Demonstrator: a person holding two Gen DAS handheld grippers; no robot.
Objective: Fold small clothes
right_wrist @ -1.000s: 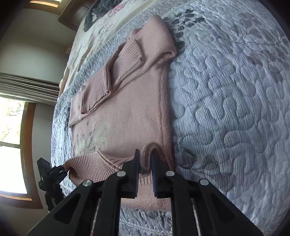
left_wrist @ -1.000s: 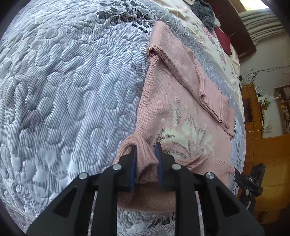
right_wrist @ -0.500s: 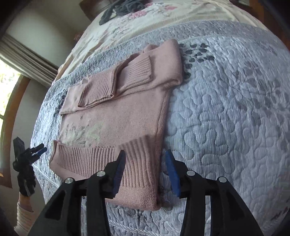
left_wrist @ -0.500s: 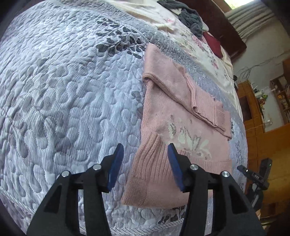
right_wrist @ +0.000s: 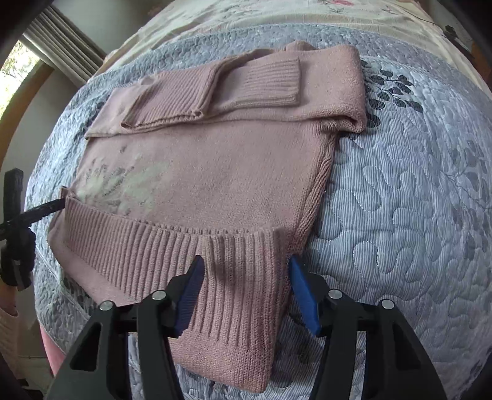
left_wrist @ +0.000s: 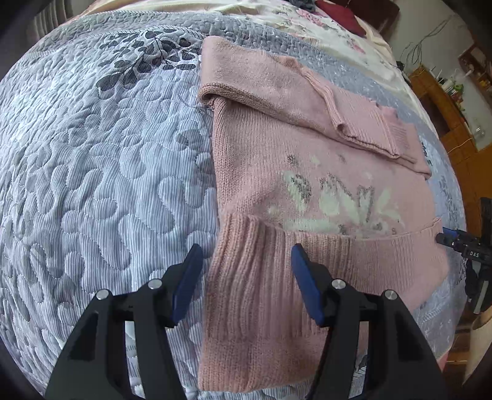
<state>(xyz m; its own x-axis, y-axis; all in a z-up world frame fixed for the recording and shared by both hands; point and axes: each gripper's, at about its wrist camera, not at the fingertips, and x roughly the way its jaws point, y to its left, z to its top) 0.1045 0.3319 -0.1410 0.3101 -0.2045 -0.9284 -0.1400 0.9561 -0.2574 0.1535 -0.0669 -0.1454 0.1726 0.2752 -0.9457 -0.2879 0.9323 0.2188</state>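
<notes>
A pink knitted sweater (left_wrist: 276, 160) with a pale flower pattern lies flat on the grey quilted bedspread (left_wrist: 107, 184). Its sleeves are folded across the far end. The ribbed hem (left_wrist: 261, 277) is folded up over the body at the near end. My left gripper (left_wrist: 246, 261) hovers open over the hem's left corner and holds nothing. In the right wrist view the same sweater (right_wrist: 230, 172) shows, and my right gripper (right_wrist: 246, 267) stands open over the right corner of the hem (right_wrist: 153, 246), also holding nothing.
Beyond the quilt lies a cream flowered sheet (left_wrist: 307, 21) with dark and red clothes (left_wrist: 338, 12) on it. Wooden furniture (left_wrist: 446, 101) stands to the right of the bed. A window with a curtain (right_wrist: 61, 40) is on the other side.
Both grippers were shut on the hem a second ago. They have let go, opened wide and pulled back. The hem now lies folded flat over the sweater's body.
</notes>
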